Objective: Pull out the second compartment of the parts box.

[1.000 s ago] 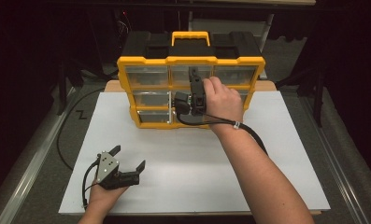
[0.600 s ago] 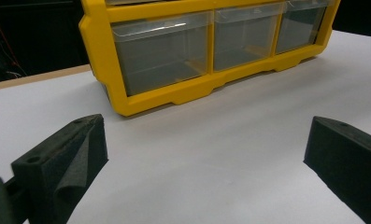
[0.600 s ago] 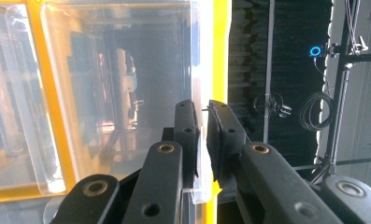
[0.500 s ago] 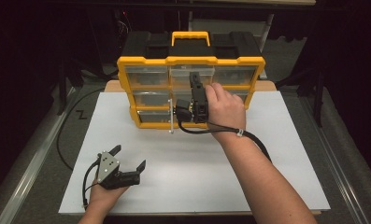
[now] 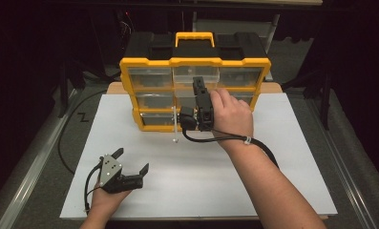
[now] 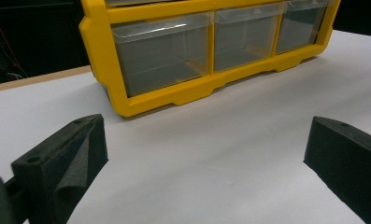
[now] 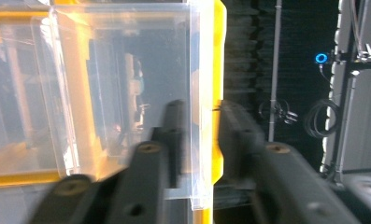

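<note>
The organizer (image 5: 149, 62) stood upright at 12 o'clock on the desk (image 5: 282, 181). The right tongs (image 7: 202, 112) were at its middle row, straddling the front wall of a clear drawer (image 7: 127, 93). They had just been opening: the wall sat between the pads, but they looked slack on it, not pinching. How far the drawer stood out of its slot was hard to tell.

The left tongs (image 5: 132, 159) lay spread wide and empty at 7 o'clock, well apart from the organizer.

The likely trouble: with the pads loosened, a pull would slip off the slick lip and leave the drawer where it was. A tighter pinch and a hard tug could drag or tip the unbraced organizer toward 6 o'clock. Pulled too far, the drawer could drop out.
</note>
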The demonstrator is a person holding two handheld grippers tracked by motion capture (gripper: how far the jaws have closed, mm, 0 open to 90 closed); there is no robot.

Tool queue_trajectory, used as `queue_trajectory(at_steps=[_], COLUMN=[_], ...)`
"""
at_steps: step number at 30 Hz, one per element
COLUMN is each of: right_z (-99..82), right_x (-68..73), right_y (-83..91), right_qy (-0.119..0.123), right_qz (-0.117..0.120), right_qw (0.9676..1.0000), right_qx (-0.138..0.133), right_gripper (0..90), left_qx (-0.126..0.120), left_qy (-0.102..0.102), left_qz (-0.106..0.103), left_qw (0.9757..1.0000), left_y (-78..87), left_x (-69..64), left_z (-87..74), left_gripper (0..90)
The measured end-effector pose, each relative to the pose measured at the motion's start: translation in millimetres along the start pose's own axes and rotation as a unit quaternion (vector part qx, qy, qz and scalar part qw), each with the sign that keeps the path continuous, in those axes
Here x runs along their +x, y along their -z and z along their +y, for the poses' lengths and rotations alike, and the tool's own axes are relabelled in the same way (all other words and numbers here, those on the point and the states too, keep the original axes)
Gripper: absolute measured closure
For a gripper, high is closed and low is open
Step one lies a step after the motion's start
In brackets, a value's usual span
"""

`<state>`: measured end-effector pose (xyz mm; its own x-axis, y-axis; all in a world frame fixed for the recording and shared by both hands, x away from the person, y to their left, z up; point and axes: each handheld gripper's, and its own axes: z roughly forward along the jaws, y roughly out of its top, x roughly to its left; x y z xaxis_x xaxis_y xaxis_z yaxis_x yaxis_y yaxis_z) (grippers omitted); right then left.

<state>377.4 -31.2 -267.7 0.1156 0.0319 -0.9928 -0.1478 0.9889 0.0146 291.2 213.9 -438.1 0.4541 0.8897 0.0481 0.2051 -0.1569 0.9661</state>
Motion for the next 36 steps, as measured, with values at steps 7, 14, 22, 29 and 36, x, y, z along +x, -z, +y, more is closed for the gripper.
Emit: queue_trajectory(at_steps=[7, 14, 22, 29, 36], right_z=[-3.6, -7.7, -7.3, -8.0, -9.9], right_x=[-9.8, -12.4, -8.6, -8.6, -7.0], right_y=[-4.6, -7.6, -5.1, 10.8, 25.1], right_qy=[0.003, 0.001, 0.001, 0.004, 0.000], right_qz=[0.033, 0.052, 0.026, 0.019, 0.015], right_qw=[0.9994, 0.9984, 0.9995, 0.9998, 0.9999], right_qx=[0.007, 0.021, 0.017, 0.008, 0.005], right_gripper=[65.4, 72.4, 80.1, 80.4, 80.3], left_qx=[0.002, 0.002, 0.002, 0.001, 0.002], left_qy=[0.000, 0.000, 0.001, 0.000, 0.000], left_qz=[-0.001, -0.002, -0.001, -0.002, -0.001], left_qw=[1.0000, 1.0000, 1.0000, 1.0000, 1.0000], left_y=[-0.5, -0.9, -0.4, -0.4, 0.0], left_x=[0.0, 0.0, 0.8, -0.2, -0.3], left_z=[-0.2, -0.2, -0.2, -0.2, -0.4], left_gripper=[0.2, 0.2, 0.2, 0.3, 0.3])
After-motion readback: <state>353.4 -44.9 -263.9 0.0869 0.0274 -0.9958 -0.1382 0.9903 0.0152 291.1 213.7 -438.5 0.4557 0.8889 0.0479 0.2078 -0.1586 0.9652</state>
